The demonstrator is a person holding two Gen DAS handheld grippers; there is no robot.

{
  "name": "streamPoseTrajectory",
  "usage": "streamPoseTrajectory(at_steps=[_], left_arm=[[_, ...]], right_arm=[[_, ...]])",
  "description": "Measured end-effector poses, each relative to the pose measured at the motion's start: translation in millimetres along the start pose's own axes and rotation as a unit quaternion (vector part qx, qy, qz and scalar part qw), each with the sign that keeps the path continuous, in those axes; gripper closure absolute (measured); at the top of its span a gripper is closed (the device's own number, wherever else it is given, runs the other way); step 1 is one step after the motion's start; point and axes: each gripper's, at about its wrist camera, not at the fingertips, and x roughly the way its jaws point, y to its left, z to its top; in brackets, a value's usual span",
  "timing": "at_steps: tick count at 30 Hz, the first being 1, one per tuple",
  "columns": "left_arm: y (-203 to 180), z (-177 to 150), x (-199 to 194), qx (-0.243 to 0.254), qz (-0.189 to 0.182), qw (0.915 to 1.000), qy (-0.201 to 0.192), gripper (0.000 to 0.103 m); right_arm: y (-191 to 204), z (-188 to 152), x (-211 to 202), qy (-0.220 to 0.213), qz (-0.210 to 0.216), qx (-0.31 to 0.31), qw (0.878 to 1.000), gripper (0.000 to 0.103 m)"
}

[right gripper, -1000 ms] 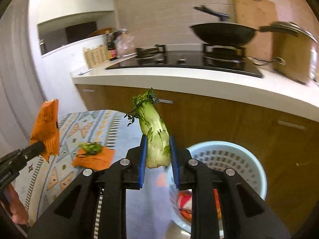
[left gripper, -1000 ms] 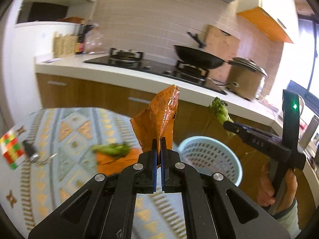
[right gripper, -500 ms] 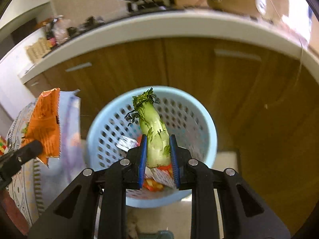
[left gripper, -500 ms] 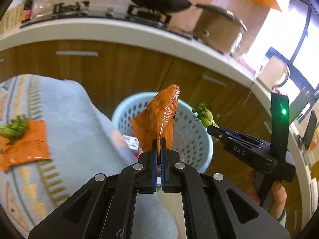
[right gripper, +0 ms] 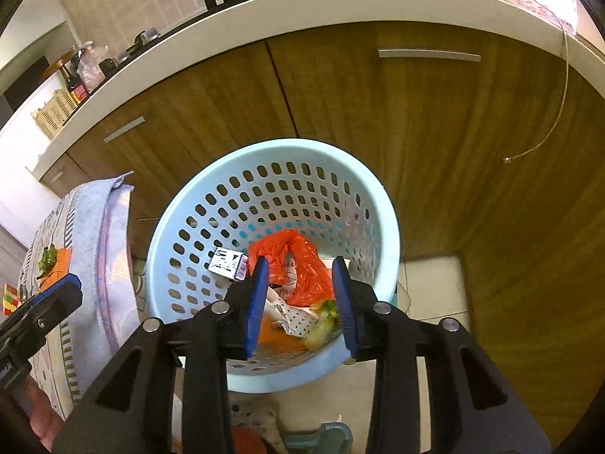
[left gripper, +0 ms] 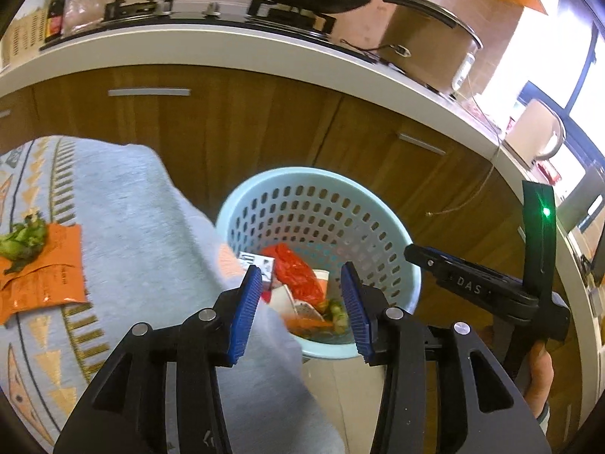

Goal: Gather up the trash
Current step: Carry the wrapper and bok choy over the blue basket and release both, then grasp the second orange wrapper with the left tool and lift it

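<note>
A pale blue perforated basket (left gripper: 393, 238) (right gripper: 181, 227) stands on the floor by the wooden cabinets. Inside lie an orange-red bag (left gripper: 297, 274) (right gripper: 298, 265), a small carton (right gripper: 227, 263), paper scraps and a green vegetable stalk (left gripper: 334, 312) (right gripper: 325, 316). My left gripper (left gripper: 302, 302) hangs over the basket's near rim, its jaws opening with nothing between them. My right gripper (right gripper: 300, 297) (left gripper: 412, 255) hovers above the basket too, its jaws opening and empty. On the patterned tablecloth (left gripper: 124, 227) an orange wrapper (left gripper: 45, 276) (right gripper: 56, 268) lies under a green vegetable scrap (left gripper: 22, 242) (right gripper: 47, 257).
Wooden cabinet doors (right gripper: 416, 113) and a white countertop (left gripper: 227, 49) with stove, pan and pot rise behind the basket. A thin cable (right gripper: 556, 113) dangles from the counter. A colourful cube (right gripper: 9, 297) sits on the table. Tiled floor (right gripper: 431, 283) shows right of the basket.
Both grippers swung from over the table to above the basket and tilted down. The left let go of the orange wrapper and the right let go of the vegetable stalk; both jaws now stand apart.
</note>
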Motion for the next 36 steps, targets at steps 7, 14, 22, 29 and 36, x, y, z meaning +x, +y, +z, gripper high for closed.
streamPoseTrajectory(at_steps=[7, 14, 22, 29, 36], left_arm=[[14, -2, -26, -0.009, 0.024, 0.9993, -0.029, 0.061], [52, -8, -59, -0.052, 0.055, 0.9953, -0.060, 0.061], [119, -18, -98, -0.124, 0.143, 0.9774, -0.094, 0.034], [159, -23, -85, -0.175, 0.145, 0.9721, -0.058, 0.029], [147, -13, -50, -0.116, 0.190, 0.9748, -0.012, 0.019]], right_arm=[[26, 1, -9, -0.015, 0.022, -0.024, 0.999, 0.059], [74, 0, -14, -0.017, 0.060, -0.064, 0.996, 0.059], [136, -6, -15, -0.014, 0.100, -0.123, 0.987, 0.059], [168, -8, -3, 0.003, 0.120, -0.154, 0.981, 0.059], [177, -5, 4, 0.010, 0.126, -0.163, 0.979, 0.059]])
